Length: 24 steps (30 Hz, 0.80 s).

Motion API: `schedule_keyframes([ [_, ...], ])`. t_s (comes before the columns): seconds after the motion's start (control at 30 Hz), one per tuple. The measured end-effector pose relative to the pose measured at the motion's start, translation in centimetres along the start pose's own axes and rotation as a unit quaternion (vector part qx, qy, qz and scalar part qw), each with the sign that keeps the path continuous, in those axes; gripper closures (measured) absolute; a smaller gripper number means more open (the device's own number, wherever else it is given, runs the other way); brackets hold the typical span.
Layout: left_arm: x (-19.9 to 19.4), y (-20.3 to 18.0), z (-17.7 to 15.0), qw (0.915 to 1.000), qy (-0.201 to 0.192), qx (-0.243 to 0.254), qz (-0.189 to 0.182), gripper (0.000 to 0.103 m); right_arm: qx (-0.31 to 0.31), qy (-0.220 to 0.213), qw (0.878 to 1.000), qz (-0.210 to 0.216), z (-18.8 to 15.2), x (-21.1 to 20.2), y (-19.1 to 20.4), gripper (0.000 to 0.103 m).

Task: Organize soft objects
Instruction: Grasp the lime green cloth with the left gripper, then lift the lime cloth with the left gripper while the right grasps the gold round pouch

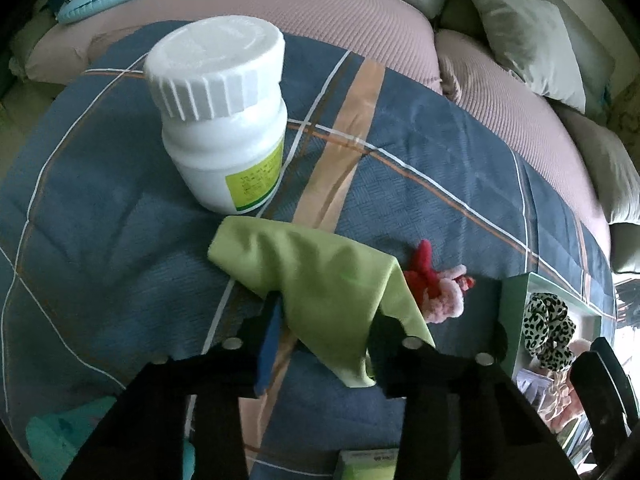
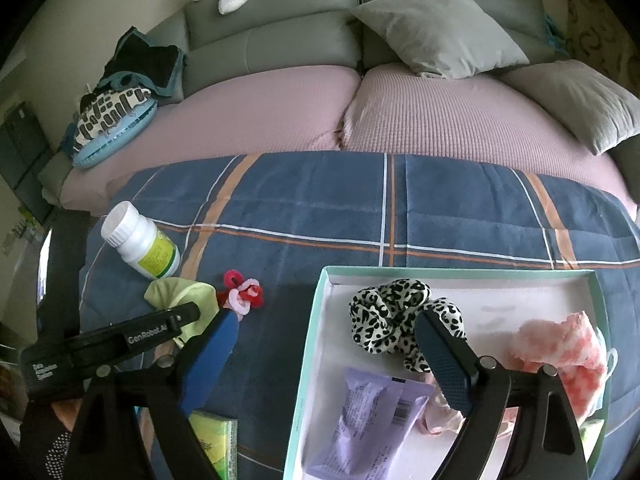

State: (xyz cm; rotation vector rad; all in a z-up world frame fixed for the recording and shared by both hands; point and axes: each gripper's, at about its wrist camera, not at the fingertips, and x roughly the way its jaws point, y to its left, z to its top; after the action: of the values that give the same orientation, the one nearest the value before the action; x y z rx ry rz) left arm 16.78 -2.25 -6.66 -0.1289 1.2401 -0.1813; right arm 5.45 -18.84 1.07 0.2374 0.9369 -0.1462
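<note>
Left gripper [image 1: 320,344] pinching green cloth [image 1: 320,280] at lower centre, mid-pickup; next likely carry to tray [image 2: 312,340] lower right, right gripper [image 2: 324,356] jaws spread.

Crumpled light-green cloth [image 1: 320,280], draped between the left gripper's [image 1: 324,332] fingers, just beside a white pill bottle. Red-and-pink fuzzy hair tie [image 1: 436,284] lying on the blue plaid quilt, touching the cloth's edge. Leopard-print scrunchie [image 2: 400,316] bunched inside the white, teal-rimmed shallow box [image 2: 316,344]. Pink-and-white fluffy cloth [image 2: 560,356] heaped at the box's right side. Lilac sealed packet [image 2: 368,420] flat in the box, near its front.
</note>
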Motion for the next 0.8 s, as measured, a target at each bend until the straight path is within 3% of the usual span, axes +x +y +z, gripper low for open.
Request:
schedule_keyframes([
  [0.3,-0.9,2.1,-0.4,0.9991,-0.004,-0.029,-0.030,0.087,-0.003,0.002,1.000,-0.004,-0.1,0.1,0.2,0.011],
  [0.8,-3.9,6.0,-0.3,0.9948,-0.042,-0.077,-0.052,0.090,-0.024,0.005,1.000,0.012,-0.3,0.5,1.8,0.012],
])
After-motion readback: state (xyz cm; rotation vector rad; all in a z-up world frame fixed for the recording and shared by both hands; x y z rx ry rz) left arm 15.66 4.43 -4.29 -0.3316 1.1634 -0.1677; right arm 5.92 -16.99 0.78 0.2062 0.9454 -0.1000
